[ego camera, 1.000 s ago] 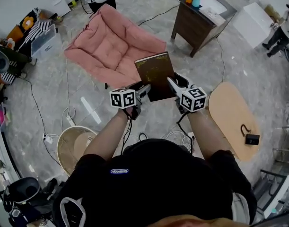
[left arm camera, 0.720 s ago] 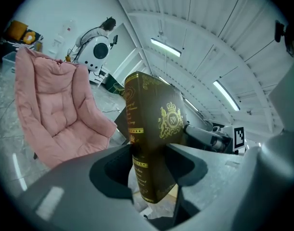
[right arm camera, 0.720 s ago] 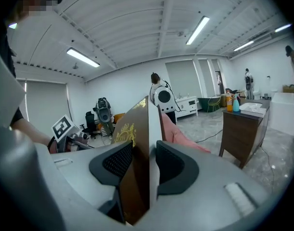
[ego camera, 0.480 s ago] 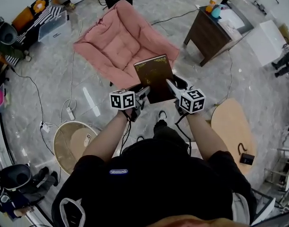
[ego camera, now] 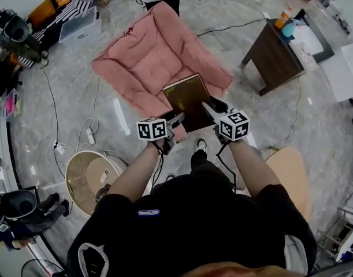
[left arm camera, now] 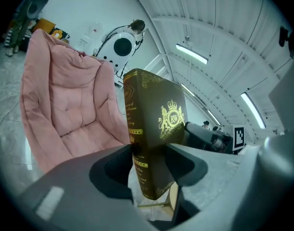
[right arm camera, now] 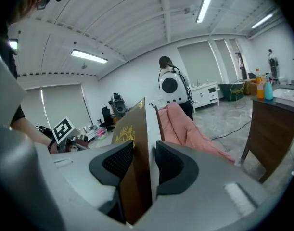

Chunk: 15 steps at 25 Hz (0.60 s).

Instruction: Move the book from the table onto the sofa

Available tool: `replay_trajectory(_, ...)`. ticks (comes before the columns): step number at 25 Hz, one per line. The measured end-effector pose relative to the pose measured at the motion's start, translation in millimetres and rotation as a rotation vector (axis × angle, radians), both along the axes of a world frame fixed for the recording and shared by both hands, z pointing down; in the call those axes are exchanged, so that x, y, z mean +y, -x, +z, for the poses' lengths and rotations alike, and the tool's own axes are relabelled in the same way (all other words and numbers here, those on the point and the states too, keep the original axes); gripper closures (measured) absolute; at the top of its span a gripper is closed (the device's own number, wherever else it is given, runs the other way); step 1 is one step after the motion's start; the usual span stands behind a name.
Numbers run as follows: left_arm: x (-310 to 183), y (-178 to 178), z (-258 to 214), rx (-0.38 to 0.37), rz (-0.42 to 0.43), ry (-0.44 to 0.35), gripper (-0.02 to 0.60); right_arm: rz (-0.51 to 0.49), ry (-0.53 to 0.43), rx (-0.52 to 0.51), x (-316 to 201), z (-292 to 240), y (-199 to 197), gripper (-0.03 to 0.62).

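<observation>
Together, left hand-held gripper (ego camera: 177, 118) and right hand-held gripper (ego camera: 207, 105) clamp the book (ego camera: 187, 97) between them, near the sofa (ego camera: 147, 56)

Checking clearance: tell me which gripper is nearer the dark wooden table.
Right. The right gripper grips the book's edge facing the dark table; the left gripper grips the far edge.

Bright ceiling strip lights (right arm camera: 89, 56), sharp focus, strong fisheye edges

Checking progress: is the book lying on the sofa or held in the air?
Held in the air: the left gripper and right gripper each clamp the book by its near edge; the pink sofa lies beyond it.
</observation>
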<state>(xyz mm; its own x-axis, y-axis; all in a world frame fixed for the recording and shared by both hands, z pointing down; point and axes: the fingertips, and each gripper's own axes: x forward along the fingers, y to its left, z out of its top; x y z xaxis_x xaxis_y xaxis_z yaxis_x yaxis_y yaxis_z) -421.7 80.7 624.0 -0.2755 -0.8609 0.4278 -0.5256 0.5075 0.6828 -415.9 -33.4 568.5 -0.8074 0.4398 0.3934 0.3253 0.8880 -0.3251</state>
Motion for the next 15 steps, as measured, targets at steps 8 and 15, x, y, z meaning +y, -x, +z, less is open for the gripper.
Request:
replay_trajectory(8,-26.2,29.3,52.7,0.113,-0.042,0.041,0.365,-0.051,0.034,0.078,-28.4,50.7,44.4,0.419)
replay_trajectory(15,-41.7,54.8,89.1,0.208,-0.084,0.064,0.365,-0.128,0.051,0.158,-40.4,92.8,82.2,0.421)
